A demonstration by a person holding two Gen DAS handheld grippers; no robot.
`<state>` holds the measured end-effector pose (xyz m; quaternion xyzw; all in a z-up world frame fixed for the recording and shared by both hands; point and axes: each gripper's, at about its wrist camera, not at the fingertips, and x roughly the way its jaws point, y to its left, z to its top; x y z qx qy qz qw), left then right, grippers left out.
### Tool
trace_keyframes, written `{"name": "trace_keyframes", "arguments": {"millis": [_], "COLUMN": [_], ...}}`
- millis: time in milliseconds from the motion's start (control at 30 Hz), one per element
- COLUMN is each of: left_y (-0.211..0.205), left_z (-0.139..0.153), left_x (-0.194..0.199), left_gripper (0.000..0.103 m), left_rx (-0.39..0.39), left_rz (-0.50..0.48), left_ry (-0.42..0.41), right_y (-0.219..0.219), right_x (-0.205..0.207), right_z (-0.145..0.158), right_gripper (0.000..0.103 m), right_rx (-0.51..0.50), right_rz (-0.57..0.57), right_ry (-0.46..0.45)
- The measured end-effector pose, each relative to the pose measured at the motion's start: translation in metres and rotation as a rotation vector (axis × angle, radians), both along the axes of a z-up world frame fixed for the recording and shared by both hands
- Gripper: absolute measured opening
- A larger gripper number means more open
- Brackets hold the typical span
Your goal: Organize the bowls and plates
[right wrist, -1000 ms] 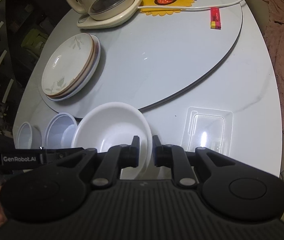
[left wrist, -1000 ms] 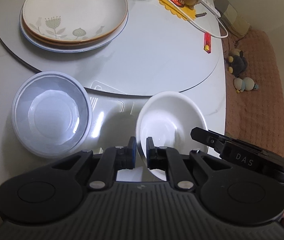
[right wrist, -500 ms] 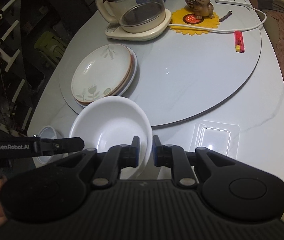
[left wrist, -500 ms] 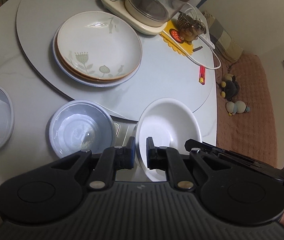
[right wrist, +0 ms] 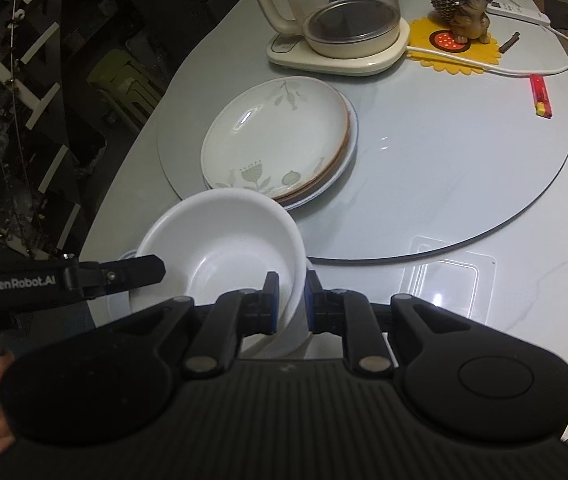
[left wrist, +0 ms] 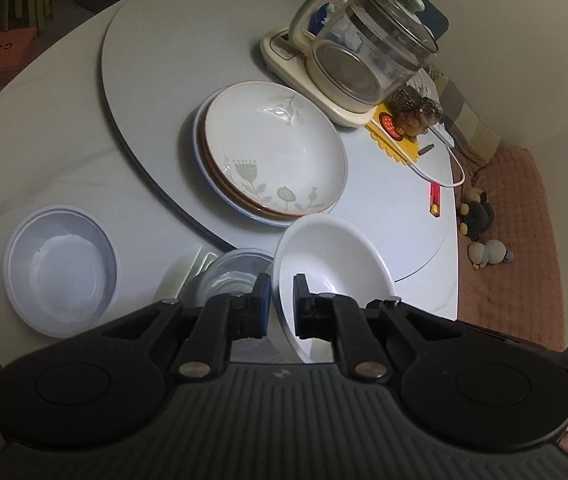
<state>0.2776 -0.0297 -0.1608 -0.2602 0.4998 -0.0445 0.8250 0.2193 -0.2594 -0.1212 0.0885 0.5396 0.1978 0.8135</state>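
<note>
Table: pale marble-look top [right wrist: 556, 264] carrying a grey round turntable [right wrist: 464, 168]
Floor: brownish-pink carpet [left wrist: 512, 280] beside the table, soft toys [left wrist: 478, 212] lying on it
Wall: plain pale surface [left wrist: 524, 40]
Light: dim, with small glints on the tabletop

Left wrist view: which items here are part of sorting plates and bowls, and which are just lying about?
Job items:
- plain white ceramic bowl, gripped by left gripper and right gripper
- stack of floral-patterned plates
- pale translucent plastic bowl
- clear plastic bowl

Lying about:
- glass kettle on cream base
- brown dog figurine
- yellow scalloped mat
- red lighter
</note>
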Motion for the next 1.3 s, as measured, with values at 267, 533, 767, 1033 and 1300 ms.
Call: {"name": "trace_keyframes", "arguments": {"millis": [267,533,767,1033,1300], "left_y": [0.023,0.014,0.013,0.013,0.011], "left_z": [-0.026,-0.059,-0.070,-0.044,0.004], "left_x": [-0.002,-0.001,0.002,-0.006,-0.030], "left_gripper": [0.012,0.012,0.021,0.041,0.041], "left_rx": [0.007,0.012,0.012,0.037,0.088], "left_rz": [0.037,0.020,0.022,0.028,-0.003], "left_ry": [0.049,0.114,0.152,0.087,0.011], "right_y": [0.033,0.035,0.035,0.034,0.029], "right_x": [0.003,0.005,0.006,0.005,-0.006], "right_z": [-0.019,-0.041,-0.047,-0.031,0.010], "right_gripper": [0.016,0.016,0.018,0.018,0.018], "right_rx": [-0.030,-0.082,-0.081,-0.072,-0.032], "right_rz": [0.042,0.076,0.094,0.100,0.112], "right_ry": [0.035,0.057,0.041,0.009,-0.046]}}
